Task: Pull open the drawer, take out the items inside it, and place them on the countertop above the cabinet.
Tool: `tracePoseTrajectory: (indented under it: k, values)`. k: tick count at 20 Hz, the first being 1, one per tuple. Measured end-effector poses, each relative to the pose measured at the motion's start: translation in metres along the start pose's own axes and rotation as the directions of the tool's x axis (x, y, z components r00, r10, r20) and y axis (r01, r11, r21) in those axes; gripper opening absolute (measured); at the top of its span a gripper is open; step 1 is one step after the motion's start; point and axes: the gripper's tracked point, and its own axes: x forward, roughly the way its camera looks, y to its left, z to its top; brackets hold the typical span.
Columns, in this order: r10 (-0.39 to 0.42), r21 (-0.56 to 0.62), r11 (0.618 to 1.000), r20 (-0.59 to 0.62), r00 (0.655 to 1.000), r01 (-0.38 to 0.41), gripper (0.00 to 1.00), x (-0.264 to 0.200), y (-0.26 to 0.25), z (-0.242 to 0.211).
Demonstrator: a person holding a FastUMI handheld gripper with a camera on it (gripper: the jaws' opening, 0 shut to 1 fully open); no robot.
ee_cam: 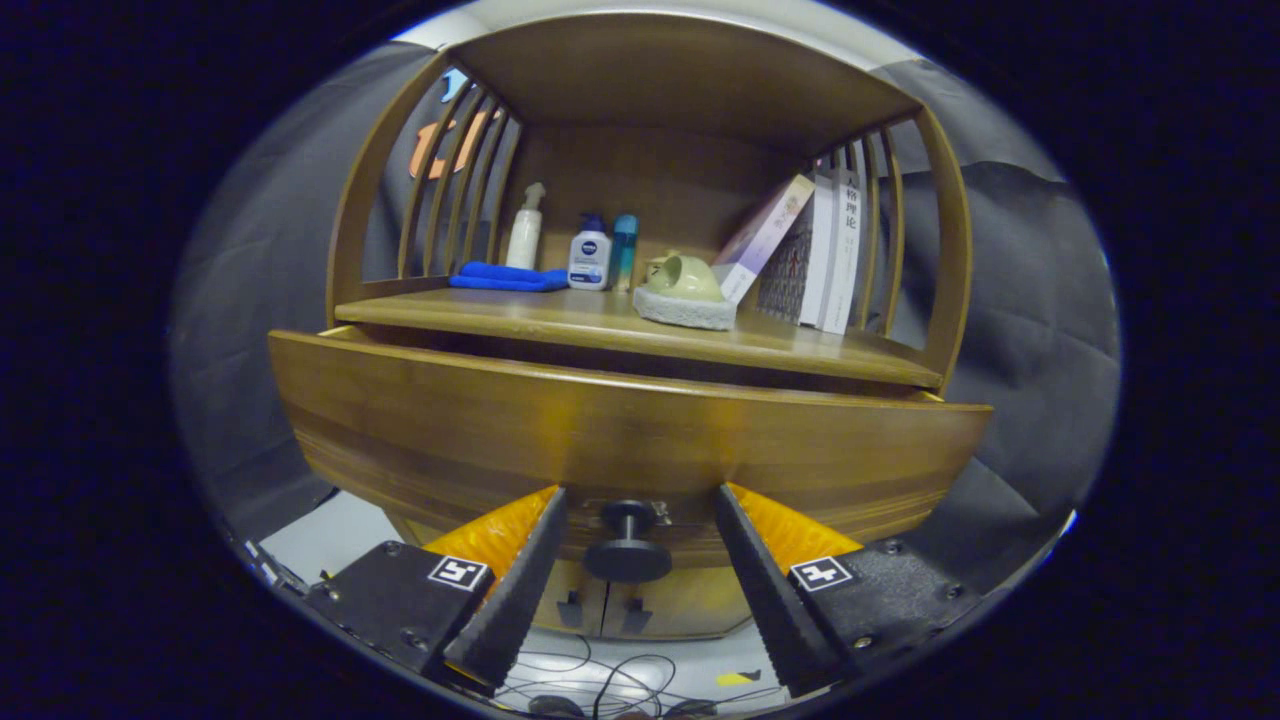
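Gripper view had our gripper (640, 500) spread wide, its two fingers standing either side of the dark round knob (627, 545) with a clear gap on each side, so it held nothing. That knob sat on the front of the drawer (620, 440), whose panel stood out a little from the cabinet, a dark gap showing between its top edge and the desk (560, 318) above. We could not see into the drawer, so what it held was hidden from us. Whether the drawer was on its way out or partly pushed back, we could not judge. To work the knob well, we reckoned the fingers should close squarely on its narrow stem behind the cap, centred, and any pull should run straight along the drawer's travel. Further up, a blue cloth (508, 277), bottles (589, 254), a pale mug (684, 279) and books (812, 250) crowded the desk.
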Motion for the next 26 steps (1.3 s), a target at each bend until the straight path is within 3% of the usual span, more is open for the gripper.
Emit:
tracePoseTrajectory:
  k: [15, 18, 21, 26]
  values:
    - [-0.057, -0.132, 0.989, 0.026, 0.998, 0.06, 0.99, 0.051, 0.002, 0.011]
    - [0.003, -0.124, 0.992, -0.024, 1.0, -0.006, 0.99, 0.046, 0.005, 0.008]
    - [0.055, -0.015, 0.998, -0.028, 0.998, -0.056, 0.99, 0.025, -0.007, 0.018]
    - [0.152, 0.043, 0.987, 0.016, 0.988, -0.153, 0.99, -0.037, -0.02, 0.047]
